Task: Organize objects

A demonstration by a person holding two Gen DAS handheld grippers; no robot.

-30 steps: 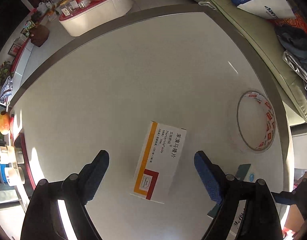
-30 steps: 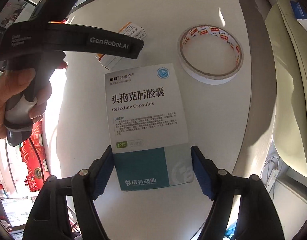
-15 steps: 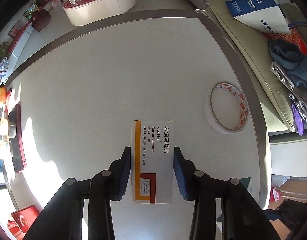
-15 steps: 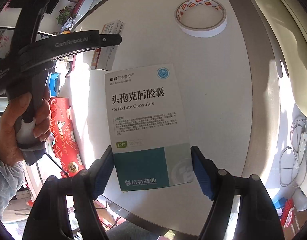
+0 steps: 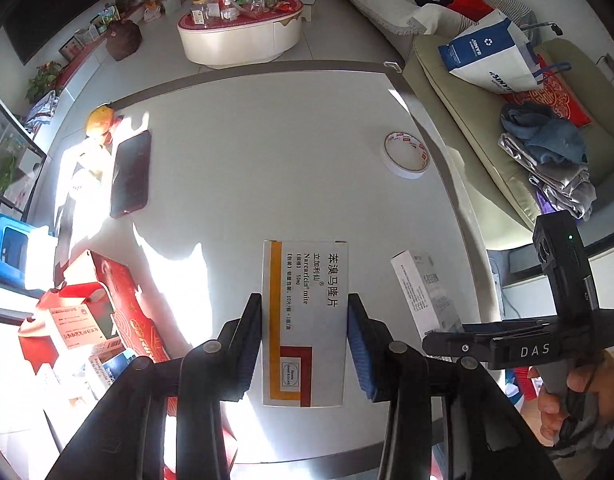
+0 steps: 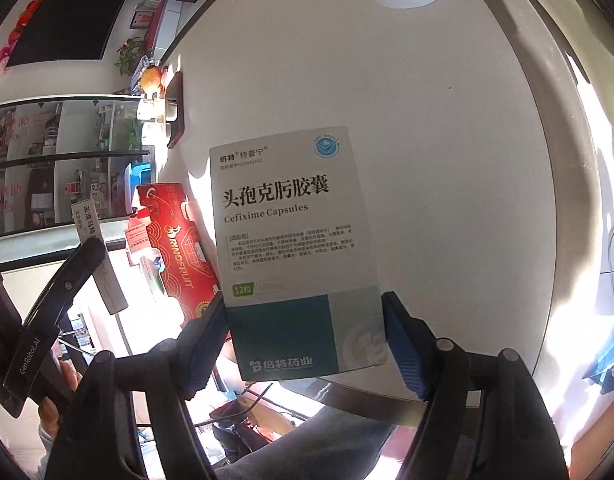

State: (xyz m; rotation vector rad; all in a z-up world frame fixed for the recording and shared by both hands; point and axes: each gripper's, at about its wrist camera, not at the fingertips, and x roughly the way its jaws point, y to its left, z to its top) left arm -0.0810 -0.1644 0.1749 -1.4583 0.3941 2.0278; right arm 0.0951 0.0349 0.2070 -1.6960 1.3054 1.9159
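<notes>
**Two medicine cartons up off the table, one in each gripper**

Both boxes have risen since a second ago: the orange-striped tablet box (image 5: 305, 320), which then lay flat on the white table (image 5: 267, 152) between parted fingers, now sits pinched in the left gripper (image 5: 304, 340) and hangs in the air above the table's near edge. The right gripper (image 6: 305, 340) is likewise higher, clamped on the lower teal band of the Cefixime carton (image 6: 295, 248), which is held out over the table's near rim.

By the look of them, these are light, thin cardboard cartons, stiff along the edges but easy to crush across the broad faces. Gripping across the narrow width near one end, as both grippers do, seems sound; a gentle squeeze should suffice. The printed card looks smooth, so a loose hold might let a box swivel or slide.

Nearby lie a tape roll (image 5: 407, 156), a dark phone (image 5: 131, 174) and an open red gift box (image 5: 107, 308) holding other packets, a likely home for the cartons.
</notes>
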